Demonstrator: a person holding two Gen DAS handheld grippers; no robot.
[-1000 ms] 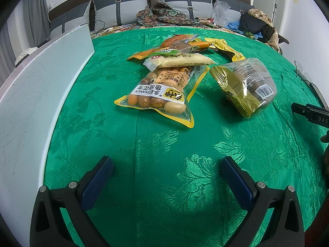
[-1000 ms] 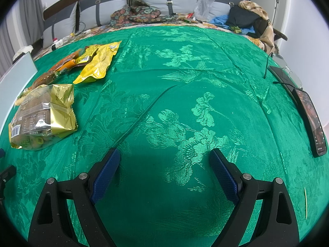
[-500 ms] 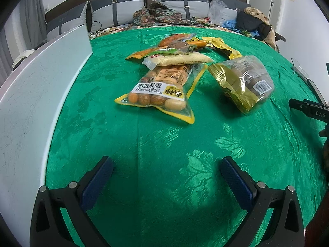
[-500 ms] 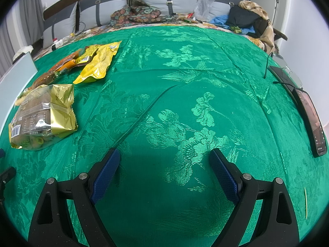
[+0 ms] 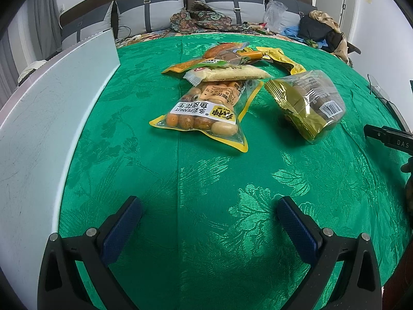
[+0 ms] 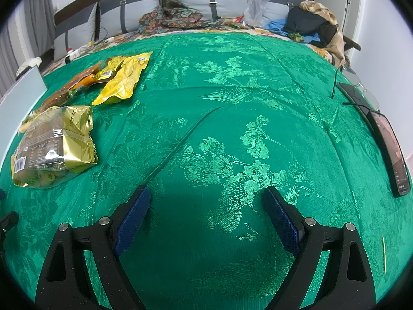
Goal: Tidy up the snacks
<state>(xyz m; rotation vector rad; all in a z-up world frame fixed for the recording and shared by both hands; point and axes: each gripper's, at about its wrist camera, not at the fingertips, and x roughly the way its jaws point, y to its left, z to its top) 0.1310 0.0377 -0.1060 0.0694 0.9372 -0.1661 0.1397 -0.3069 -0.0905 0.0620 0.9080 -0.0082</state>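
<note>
A clear yellow-edged peanut bag (image 5: 206, 115) lies on the green cloth ahead of my left gripper (image 5: 209, 211), which is open and holds nothing. Behind the bag lie a long pale snack pack (image 5: 227, 73), orange packets (image 5: 222, 51) and a yellow pouch (image 5: 281, 60). A gold-and-clear bag (image 5: 307, 103) sits to the right; it appears again at the left of the right wrist view (image 6: 54, 147), beside the yellow pouch (image 6: 126, 78). My right gripper (image 6: 207, 206) is open over bare cloth, well right of the snacks.
A white board (image 5: 44, 129) runs along the cloth's left edge. A phone (image 6: 389, 149) and cable lie at the right edge. Cushions (image 6: 209, 0), clothes and a plastic bag crowd the far side. The right gripper's body (image 5: 387, 139) shows at the left view's right rim.
My left gripper has drawn back slightly and tilted, so the snack pile sits a little higher and further off. The right gripper has not moved.
</note>
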